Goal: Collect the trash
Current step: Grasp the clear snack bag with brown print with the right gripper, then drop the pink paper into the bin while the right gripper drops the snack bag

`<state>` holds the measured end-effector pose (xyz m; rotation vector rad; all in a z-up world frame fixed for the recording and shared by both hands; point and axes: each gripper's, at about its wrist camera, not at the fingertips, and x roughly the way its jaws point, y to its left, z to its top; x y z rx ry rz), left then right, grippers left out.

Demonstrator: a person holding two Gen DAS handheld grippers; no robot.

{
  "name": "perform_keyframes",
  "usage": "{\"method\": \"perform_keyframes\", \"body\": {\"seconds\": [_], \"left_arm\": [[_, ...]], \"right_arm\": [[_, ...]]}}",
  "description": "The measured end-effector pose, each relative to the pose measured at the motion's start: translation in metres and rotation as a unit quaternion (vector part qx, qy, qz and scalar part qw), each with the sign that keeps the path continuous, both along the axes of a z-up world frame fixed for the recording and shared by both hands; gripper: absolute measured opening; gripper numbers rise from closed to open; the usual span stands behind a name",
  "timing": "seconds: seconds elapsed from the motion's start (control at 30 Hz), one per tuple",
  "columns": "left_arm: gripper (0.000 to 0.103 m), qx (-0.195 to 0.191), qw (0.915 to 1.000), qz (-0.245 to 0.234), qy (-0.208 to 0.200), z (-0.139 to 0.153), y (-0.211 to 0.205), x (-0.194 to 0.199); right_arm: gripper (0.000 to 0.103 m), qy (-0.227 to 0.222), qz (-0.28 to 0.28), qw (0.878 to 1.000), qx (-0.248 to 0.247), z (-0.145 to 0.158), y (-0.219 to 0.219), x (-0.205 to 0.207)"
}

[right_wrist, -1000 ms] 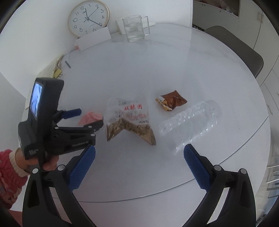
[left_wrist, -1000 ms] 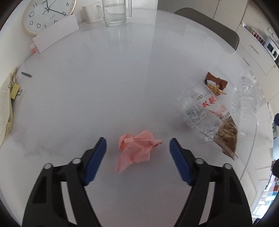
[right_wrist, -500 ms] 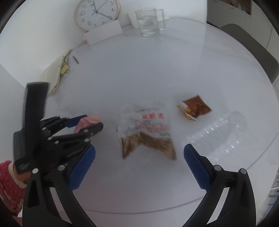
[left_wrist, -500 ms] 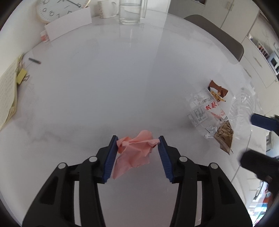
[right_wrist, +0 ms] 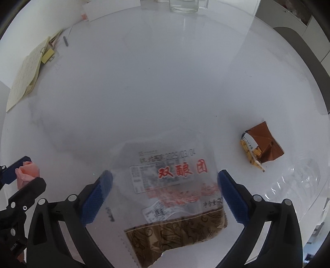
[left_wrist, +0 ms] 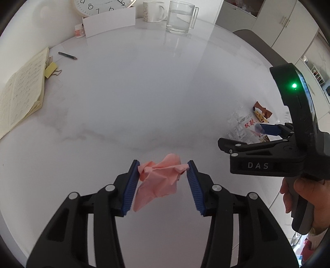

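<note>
My left gripper (left_wrist: 163,165) is shut on a crumpled pink paper napkin (left_wrist: 158,177) and holds it just above the white table; the napkin also shows at the left edge of the right wrist view (right_wrist: 26,172). My right gripper (right_wrist: 165,177) is open, its blue pads on either side of a clear plastic snack bag with red characters (right_wrist: 173,185) that lies flat on the table. A small brown snack wrapper (right_wrist: 262,146) lies to the right of the bag. A clear plastic bottle (right_wrist: 297,177) lies on its side at the far right.
At the far edge of the round white table (left_wrist: 144,92) stand a glass mug of water (left_wrist: 179,19), a white mug (left_wrist: 153,11), a clock (left_wrist: 99,6) and a white card (left_wrist: 109,23). A notebook (left_wrist: 20,90) and a pencil (left_wrist: 67,55) lie at the left. A grey chair (right_wrist: 305,51) stands behind.
My left gripper closed on the pink napkin and lifted it. My right gripper moved down and forward over the clear snack bag, staying open.
</note>
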<state>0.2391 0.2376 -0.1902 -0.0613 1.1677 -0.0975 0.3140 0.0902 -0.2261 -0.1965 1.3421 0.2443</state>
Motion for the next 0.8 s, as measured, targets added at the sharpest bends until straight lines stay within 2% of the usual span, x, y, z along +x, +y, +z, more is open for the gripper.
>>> {"method": "perform_keyframes", "body": {"seconds": [0.23, 0.27, 0.33, 0.47, 0.63, 0.8], "left_arm": [[0.046, -0.003, 1.0000, -0.005, -0.002, 0.000, -0.002, 0.003], [0.046, -0.003, 1.0000, -0.006, -0.001, 0.000, -0.003, 0.003], [0.046, -0.003, 1.0000, -0.008, 0.000, -0.001, -0.004, 0.005], [0.046, -0.001, 1.0000, -0.009, -0.001, -0.001, -0.003, 0.006], [0.046, 0.001, 0.9999, -0.010, -0.006, 0.005, -0.003, 0.002], [0.046, -0.006, 0.9997, -0.020, -0.016, 0.024, -0.006, -0.016]], "right_arm": [[0.099, 0.002, -0.002, 1.000, 0.003, 0.000, -0.010, -0.005], [0.095, 0.004, -0.002, 1.000, 0.006, -0.001, -0.009, -0.005], [0.073, -0.004, 0.003, 1.000, 0.009, -0.001, -0.007, -0.004], [0.066, -0.007, 0.014, 0.999, 0.030, 0.006, -0.007, -0.007], [0.062, -0.024, 0.018, 0.998, 0.061, 0.031, -0.007, -0.018], [0.063, -0.042, 0.010, 0.992, 0.118, 0.072, -0.025, -0.052]]}}
